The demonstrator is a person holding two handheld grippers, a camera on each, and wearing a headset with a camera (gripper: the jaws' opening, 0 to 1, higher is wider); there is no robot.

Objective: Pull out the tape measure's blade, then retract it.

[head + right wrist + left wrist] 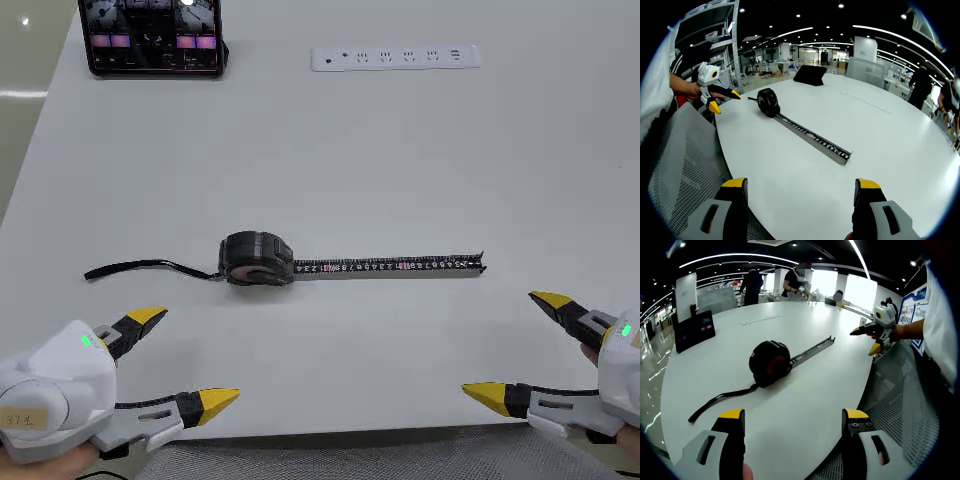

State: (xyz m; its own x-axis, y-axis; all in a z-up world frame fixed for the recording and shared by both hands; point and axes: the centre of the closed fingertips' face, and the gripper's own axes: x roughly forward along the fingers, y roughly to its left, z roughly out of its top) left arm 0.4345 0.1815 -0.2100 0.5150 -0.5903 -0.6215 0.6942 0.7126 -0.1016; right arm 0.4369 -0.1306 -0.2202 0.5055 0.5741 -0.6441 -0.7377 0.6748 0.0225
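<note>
A broad white counter (400, 150) in a brightly lit open-plan workshop, ceiling lights running in strips overhead. The tape measure (257, 260) lies just left of the middle of the head view, its dark round case flat on the counter. Its blade (400, 265) is drawn out to the right and lies flat along the surface, ending in a small hook. A black wrist strap (140, 267) trails from the case toward the left edge of the frame.

The left gripper (197, 355), lower left of the frame, has its yellow-tipped jaws spread wide with nothing between them. It sits near the case but clear of it. The right gripper (501, 343), lower right, is likewise spread and holding nothing, just below and to the right of the blade's hook end without touching it.

At the top of the frame a white power strip (395, 57) lies flat on the counter. A dark tablet (155, 38) with a lit screen stands at the upper left. Grey mesh (350, 455) shows along the bottom edge, below the counter's rim. In the left gripper view, people (752, 285) stand at the counter's far side.
</note>
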